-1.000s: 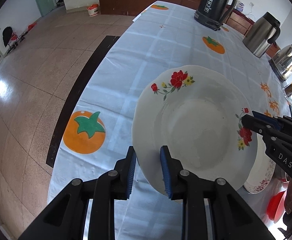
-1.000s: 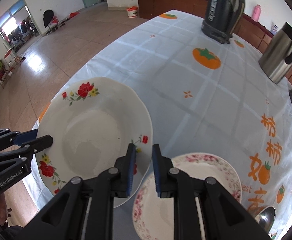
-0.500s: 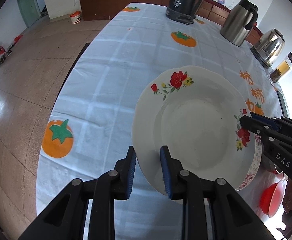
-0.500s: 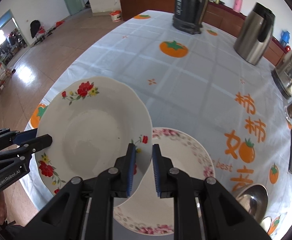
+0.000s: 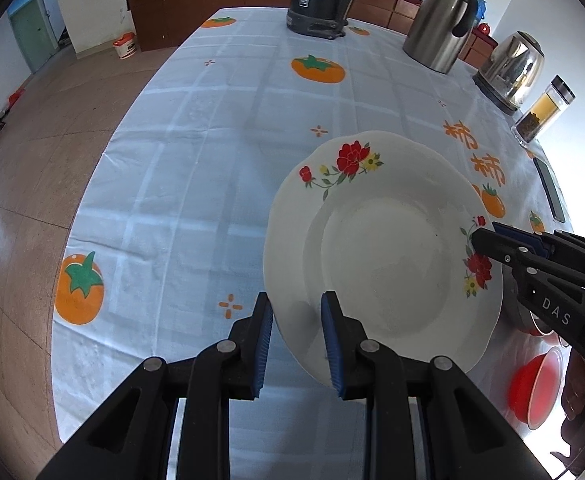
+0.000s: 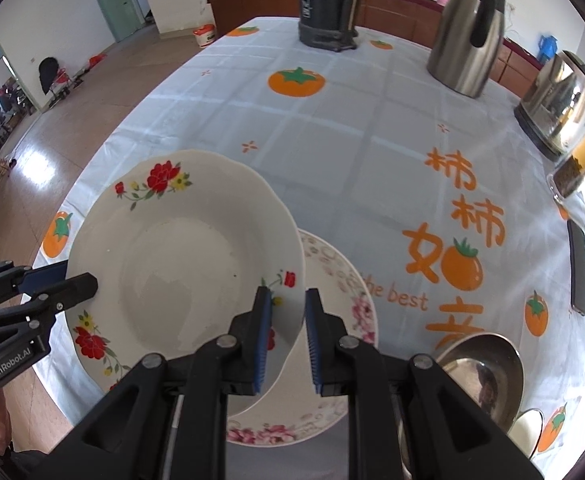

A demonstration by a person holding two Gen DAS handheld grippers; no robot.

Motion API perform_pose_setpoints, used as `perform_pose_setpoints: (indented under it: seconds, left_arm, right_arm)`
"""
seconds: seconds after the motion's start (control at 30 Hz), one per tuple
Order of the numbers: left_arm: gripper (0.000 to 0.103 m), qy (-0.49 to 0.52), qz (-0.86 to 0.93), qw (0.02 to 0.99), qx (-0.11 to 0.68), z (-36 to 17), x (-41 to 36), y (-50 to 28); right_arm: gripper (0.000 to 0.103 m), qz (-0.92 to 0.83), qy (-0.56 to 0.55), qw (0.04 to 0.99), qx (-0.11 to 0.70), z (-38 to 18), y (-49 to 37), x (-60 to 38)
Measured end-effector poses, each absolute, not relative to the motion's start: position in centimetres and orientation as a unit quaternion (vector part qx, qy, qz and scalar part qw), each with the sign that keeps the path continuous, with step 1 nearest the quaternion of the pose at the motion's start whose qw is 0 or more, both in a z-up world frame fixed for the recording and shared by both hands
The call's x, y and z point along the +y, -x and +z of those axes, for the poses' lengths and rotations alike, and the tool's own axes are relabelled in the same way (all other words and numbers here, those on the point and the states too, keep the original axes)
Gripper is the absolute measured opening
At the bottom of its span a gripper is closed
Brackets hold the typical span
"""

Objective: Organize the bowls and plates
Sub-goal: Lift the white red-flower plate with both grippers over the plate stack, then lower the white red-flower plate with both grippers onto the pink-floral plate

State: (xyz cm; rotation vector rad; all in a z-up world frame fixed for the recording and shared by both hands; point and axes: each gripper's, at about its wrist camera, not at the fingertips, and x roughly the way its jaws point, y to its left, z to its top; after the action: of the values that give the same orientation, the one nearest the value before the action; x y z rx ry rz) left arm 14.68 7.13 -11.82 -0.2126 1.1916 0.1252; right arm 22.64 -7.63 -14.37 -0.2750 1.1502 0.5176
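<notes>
Tongs, left and right, each narrowly clamped on opposite rims of the red-flowered plate.

A home dining room: a long desk under a persimmon-print cloth, a steel thermos jug at one o'clock, an electric kettle at two, a wooden sideboard at twelve, tiled floor at nine.
</notes>
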Motion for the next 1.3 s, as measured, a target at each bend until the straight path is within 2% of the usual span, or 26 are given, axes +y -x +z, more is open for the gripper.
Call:
perform_pose_setpoints:
  seconds: [1.3]
  left_arm:
    - [0.027, 0.069, 0.028, 0.811, 0.58, -13.8, 2.4, -16.0]
  right_arm:
    - [0.017, 0.21, 0.12, 0.797, 0.554, -16.3, -23.3, -12.4]
